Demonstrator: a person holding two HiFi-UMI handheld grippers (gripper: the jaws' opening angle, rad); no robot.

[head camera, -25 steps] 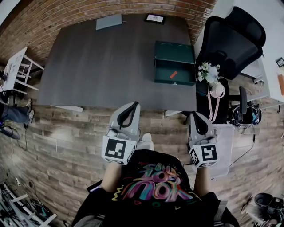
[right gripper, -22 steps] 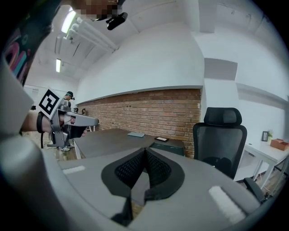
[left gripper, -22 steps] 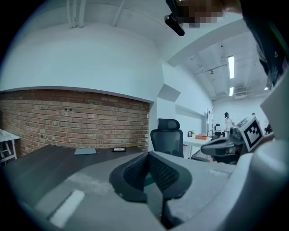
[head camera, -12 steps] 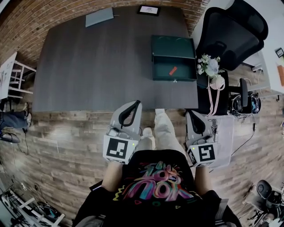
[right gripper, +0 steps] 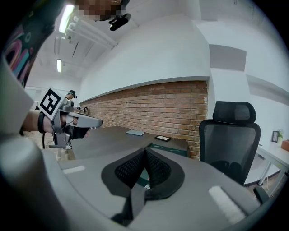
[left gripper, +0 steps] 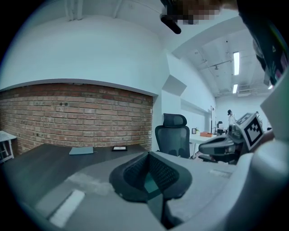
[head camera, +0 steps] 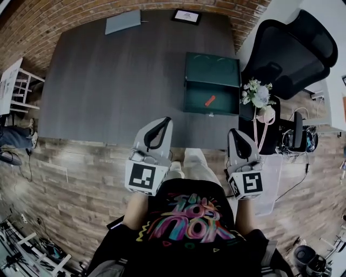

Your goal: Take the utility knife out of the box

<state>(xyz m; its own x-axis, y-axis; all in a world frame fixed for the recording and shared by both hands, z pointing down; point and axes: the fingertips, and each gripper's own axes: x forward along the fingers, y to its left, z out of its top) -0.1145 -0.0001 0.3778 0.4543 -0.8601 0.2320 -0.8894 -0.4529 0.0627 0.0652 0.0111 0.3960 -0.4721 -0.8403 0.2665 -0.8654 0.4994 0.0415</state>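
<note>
Head view looks down on a dark counter (head camera: 124,81) with a green box (head camera: 195,100) near its right edge, its lid thrown back toward the brick wall (head camera: 65,21). The knife (head camera: 210,100) (only a small orange-red sliver from up here) lies slantwise in the box's open tray, toward the near right part. As far as can be seen, it touches nothing but the tray floor.

The left gripper (head camera: 164,121) and the right gripper (head camera: 235,132) are held side by side at the counter's near edge, both pointing across it and well short of the box. The left tip overlaps the edge, and the right sits just at the near right corner.

Left gripper view shows its fingers (left gripper: 134,172) clenched tip to tip with nothing between them. Right gripper view shows the same: fingers (right gripper: 128,169) pressed together at the tips and empty, with a bit of the green box glimpsed beyond them.

At the far end of the counter lie a grey pad (head camera: 123,21) and a small dark frame (head camera: 187,16), apart from each other. A black chair (head camera: 286,51) stands off the right side. A bunch of pale flowers (head camera: 255,93) sits just past the counter's right edge, near the box. The person stands on a wood floor (head camera: 70,184).
</note>
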